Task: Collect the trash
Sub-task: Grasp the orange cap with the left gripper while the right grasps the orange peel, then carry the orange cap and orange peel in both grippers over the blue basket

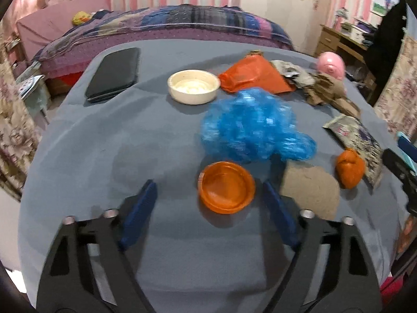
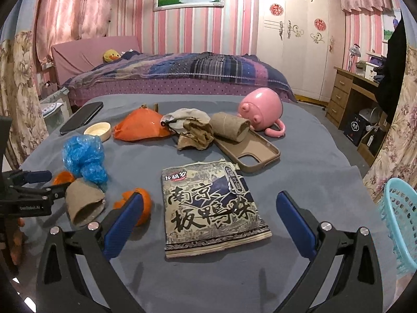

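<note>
the left gripper (image 1: 206,195) tilts down over the grey cloth (image 1: 104,156), jaws spread around a round orange plastic lid (image 1: 226,186), not touching. the right gripper (image 2: 209,208) hovers, jaws wide, over a flat printed snack packet (image 2: 211,206).

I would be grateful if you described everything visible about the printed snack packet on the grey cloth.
The snack packet is a flat, rectangular pouch of glossy, crinkled plastic, printed in cream and dark blue with large black Chinese characters. Its top edge looks torn open. It lies face up on the grey cloth, ahead of the open right gripper, which is not touching it.
</note>
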Demonstrator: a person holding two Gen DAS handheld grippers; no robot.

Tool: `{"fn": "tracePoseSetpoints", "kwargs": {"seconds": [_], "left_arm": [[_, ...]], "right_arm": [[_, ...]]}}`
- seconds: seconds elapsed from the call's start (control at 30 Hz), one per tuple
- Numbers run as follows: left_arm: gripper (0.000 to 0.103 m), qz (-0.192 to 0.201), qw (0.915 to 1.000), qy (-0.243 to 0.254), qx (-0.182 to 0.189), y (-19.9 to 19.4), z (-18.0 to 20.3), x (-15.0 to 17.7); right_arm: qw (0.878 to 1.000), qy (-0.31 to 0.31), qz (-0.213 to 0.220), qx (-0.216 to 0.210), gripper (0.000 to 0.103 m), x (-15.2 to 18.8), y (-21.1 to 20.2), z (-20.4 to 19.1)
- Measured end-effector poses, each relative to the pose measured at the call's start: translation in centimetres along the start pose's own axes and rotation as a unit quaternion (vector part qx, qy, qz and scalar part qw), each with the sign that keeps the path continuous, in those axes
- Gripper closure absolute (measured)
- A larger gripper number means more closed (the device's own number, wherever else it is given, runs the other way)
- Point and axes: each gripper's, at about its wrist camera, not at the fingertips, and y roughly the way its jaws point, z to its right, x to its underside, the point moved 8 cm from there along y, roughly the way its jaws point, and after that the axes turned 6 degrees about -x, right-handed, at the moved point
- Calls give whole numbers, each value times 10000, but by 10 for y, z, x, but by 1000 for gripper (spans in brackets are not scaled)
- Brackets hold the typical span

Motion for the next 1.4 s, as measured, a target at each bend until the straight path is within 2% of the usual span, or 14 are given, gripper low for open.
{"fn": "tracePoseSetpoints", "kwargs": {"seconds": [0.1, 0.17, 0.27, 0.43, 0.47, 0.53, 0.63, 0.77, 0.93, 1.0, 1.13, 1.4], "left_arm": [[59, 62, 9999, 127, 21, -2, 6, 1], [64, 88, 9998, 138, 96, -4, 8, 1], [64, 118, 9998, 61, 143, -8, 5, 3], [64, 326, 9992, -38, -207, -22, -10, 10], [64, 370, 9989, -44, -271, -24, -13, 10], [64, 476, 9980, -57, -419, -30, -21, 12], [64, 590, 9963, -94, -625, -37, -33, 12], [64, 661, 9954, -192, -671, -43, -46, 13], [64, 719, 9948, -206, -688, -44, -49, 13], [64, 710, 9949, -183, -692, -44, -49, 13], [64, 710, 9948, -173, -711, -43, -48, 14], [64, 834, 9931, -216, -800, -56, -47, 9]], "right_arm": [[10000, -61, -37, -34, 4, 1, 0, -8], [9998, -175, -66, -41, 4, 1, 1, -17], [9994, -315, -134, -36, 4, 4, 3, -25], [9986, -444, -302, 7, 5, 9, 10, -37], [9984, -466, -334, 7, 7, 10, 12, -38], [9976, -552, -414, -18, 16, 11, 15, -42], [9972, -587, -452, -131, 21, 12, 16, -50], [9959, -655, -484, -395, 27, 9, 18, -66], [9921, -711, -878, -538, 59, 19, 35, -75], [9913, -701, -916, -636, 64, 20, 36, -77], [9918, -695, -838, -671, 73, 19, 34, -78], [9965, -508, -267, -607, 74, 1, 7, -61]]}}
